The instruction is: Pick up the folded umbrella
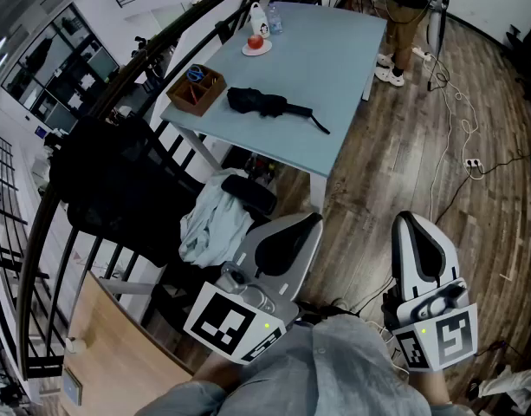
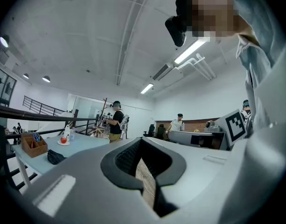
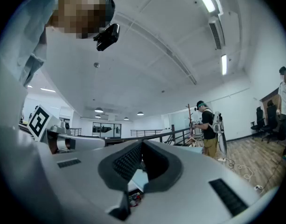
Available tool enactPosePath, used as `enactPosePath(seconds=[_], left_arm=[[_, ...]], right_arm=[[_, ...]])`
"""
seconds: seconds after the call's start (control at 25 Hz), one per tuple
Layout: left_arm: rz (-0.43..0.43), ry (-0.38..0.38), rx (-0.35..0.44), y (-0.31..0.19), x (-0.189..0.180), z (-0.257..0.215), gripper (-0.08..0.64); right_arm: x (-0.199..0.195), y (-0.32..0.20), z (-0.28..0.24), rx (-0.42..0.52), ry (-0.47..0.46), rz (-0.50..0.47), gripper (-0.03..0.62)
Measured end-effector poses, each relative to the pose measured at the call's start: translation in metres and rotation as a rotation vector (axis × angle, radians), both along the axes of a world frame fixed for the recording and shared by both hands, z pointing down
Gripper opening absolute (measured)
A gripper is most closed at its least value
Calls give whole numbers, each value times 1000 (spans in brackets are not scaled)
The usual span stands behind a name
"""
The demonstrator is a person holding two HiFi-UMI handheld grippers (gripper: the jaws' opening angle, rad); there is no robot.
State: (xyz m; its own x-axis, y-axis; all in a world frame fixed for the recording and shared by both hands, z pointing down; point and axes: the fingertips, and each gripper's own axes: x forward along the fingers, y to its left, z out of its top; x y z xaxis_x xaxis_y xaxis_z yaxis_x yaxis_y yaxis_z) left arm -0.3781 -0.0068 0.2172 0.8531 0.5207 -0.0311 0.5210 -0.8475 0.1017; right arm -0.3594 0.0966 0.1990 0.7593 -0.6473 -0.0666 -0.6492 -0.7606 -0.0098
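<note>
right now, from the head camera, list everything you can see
umbrella: one, black, folded, lying mid-table
table: one, light blue, ahead
wooden box: one, brown, table's left edge
apple: one, red, on a white plate, table's far end
bottle: one, white, behind the apple
chair: one, black, by the table's near edge
cloth: one, pale, draped on the chair
left gripper: grey, shut, empty
right gripper: grey, shut, empty

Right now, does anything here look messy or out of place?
Mildly. A crumpled pale cloth is heaped on the black chair beside the table, and loose cables trail across the wooden floor. The folded umbrella lies tidily on the table.
</note>
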Motion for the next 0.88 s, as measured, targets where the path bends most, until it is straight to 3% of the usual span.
enactPosePath(seconds=[0.88], left_arm=[[0,4,13,67,7,-6,5]], right_arm=[[7,70,3,16,-17,-1,0]])
